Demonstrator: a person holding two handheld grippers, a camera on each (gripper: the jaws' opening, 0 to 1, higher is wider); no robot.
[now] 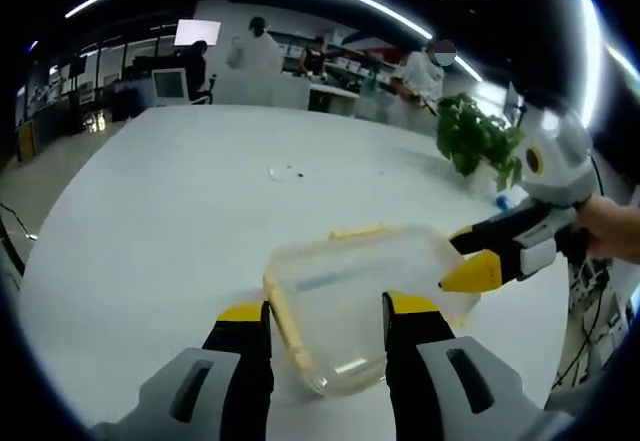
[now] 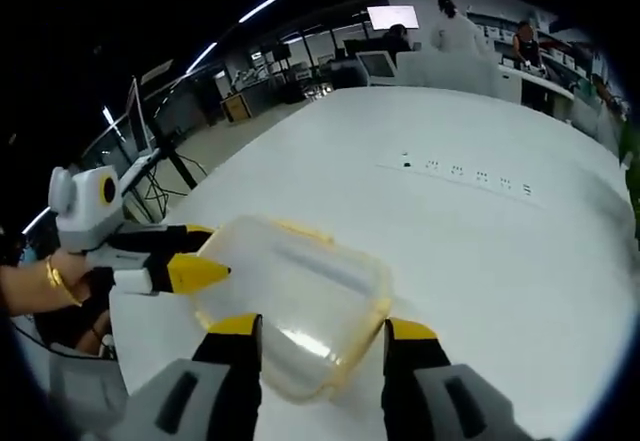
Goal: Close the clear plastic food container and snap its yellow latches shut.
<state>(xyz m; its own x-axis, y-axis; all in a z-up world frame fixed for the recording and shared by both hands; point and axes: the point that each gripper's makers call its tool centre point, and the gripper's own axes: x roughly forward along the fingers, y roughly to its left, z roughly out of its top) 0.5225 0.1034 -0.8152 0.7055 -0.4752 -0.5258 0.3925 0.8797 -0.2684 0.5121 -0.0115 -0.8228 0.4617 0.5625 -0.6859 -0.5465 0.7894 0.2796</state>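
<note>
The clear plastic food container (image 1: 360, 306) sits on the white table (image 1: 170, 211) with its lid on, yellow latches (image 1: 284, 319) along its edges. The left gripper (image 1: 325, 313) has its jaws spread wide — one at each side of the container's near corner, neither visibly pressing it. From the far side the right gripper (image 2: 322, 329) also stands spread at the container (image 2: 295, 296) — in the left gripper view its yellow fingertips (image 1: 475, 273) touch the container's right edge.

One clear container (image 1: 365, 301) lay between the jaws; two grippers, left (image 1: 328, 311) and right (image 2: 323, 329), flanked it; one potted plant (image 1: 478, 139) stood beyond.
</note>
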